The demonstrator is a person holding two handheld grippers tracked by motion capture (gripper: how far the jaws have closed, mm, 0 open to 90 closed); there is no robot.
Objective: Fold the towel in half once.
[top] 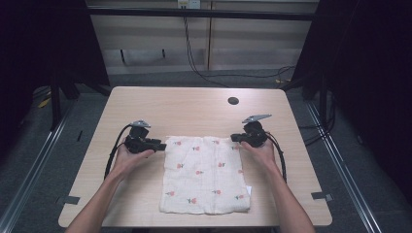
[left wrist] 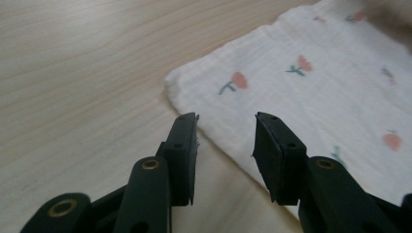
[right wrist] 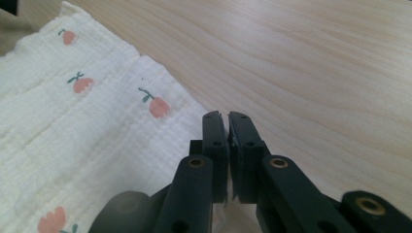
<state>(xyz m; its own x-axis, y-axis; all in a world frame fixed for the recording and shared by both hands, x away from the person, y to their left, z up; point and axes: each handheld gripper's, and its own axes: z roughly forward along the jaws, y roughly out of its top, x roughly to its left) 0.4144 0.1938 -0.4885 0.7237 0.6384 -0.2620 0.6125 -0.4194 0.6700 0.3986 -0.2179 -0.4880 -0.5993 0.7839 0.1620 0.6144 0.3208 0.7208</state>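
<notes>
cloth (top: 204, 174) lies flat on the table (top: 145, 104), spread square, white with small red flowers. all places below are told from the cloth.

my left hand-held gripper (top: 156, 144) sits at the cloth's far left corner. in the left gripper view its jaws stand wide, the left hem running between them, nothing pinched yet. my right hand-held gripper (top: 235, 138) is at the far right corner. in the right gripper view (right wrist: 227, 121) its jaws are nearly together, just off the cloth's hem over bare wood; i cannot tell whether any thread of fabric is caught between them.

step in hand, as i judge it: take both far corners to fold or lift the cloth. to do it well: push the left jaws a little further over the corner before closing, so both layers of hem are in the bite. the right likely needs to reopen and shift onto the corner.

edges and room: bare table beyond the cloth's far edge, a dark round hole (top: 233, 101) well beyond the right corner. near edge of the cloth lies close to the table's near edge, so little slack that way. both sides have open wood.
</notes>
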